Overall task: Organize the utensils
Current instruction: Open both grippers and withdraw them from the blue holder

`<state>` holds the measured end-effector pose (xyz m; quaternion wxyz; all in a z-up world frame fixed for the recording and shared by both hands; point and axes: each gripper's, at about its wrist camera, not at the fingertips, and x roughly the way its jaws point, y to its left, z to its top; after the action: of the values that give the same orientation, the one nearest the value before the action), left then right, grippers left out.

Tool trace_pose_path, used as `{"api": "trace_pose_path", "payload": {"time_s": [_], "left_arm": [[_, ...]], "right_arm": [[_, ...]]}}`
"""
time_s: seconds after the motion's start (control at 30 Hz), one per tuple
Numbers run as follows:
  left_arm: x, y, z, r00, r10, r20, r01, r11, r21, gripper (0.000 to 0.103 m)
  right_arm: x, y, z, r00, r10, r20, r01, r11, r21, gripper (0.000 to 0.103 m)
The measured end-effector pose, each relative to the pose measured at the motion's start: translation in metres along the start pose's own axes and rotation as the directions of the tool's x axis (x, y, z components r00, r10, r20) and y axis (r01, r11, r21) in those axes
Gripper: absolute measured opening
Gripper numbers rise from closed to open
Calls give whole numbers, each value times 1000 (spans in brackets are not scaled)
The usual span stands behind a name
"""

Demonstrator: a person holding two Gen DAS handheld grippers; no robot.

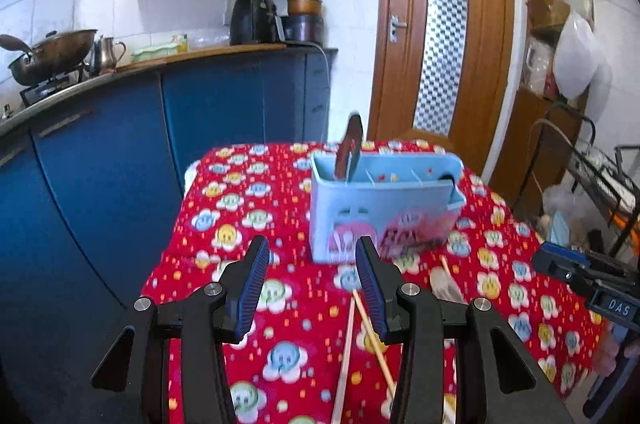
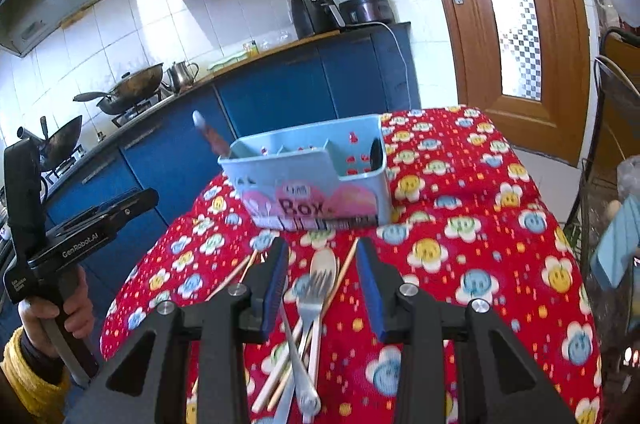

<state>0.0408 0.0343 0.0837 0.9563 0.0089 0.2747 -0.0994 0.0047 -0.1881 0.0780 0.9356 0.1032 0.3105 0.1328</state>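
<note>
Fork (image 2: 314, 298) under the right tool (image 2: 322, 270), unseen from the left wrist.

Both tools are just hanging in the air, tilted down a bit. The left tool (image 1: 310, 256) has its two blue-padded fingers apart with nothing pinched between them. Same for the right tool (image 2: 324, 256): jaws parted, pads gripping nothing. In the right wrist view a hand (image 2: 48, 308) in a yellow sleeve (image 2: 24, 376) is wrapped around the left tool's handle, out to the side.
</note>
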Motion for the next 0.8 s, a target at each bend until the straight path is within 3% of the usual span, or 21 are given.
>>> {"api": "trace_pose_path", "payload": {"time_s": [0.2,0.47,0.8], "left_arm": [[2,-9,-15,997,0,-80,5,998,55,46],[26,-24,-38,979,1,-203,26,991,132,46],[71,-20,-50,927,36,-373,20,989,144,46]], "right_arm": [[-10,-4,-15,999,-15,-31,16,1000,15,38],[-11,-22,-32,996,-37,-87,43,997,66,39],[3,-42,-46,990,-32,-136,46,994,101,40]]}}
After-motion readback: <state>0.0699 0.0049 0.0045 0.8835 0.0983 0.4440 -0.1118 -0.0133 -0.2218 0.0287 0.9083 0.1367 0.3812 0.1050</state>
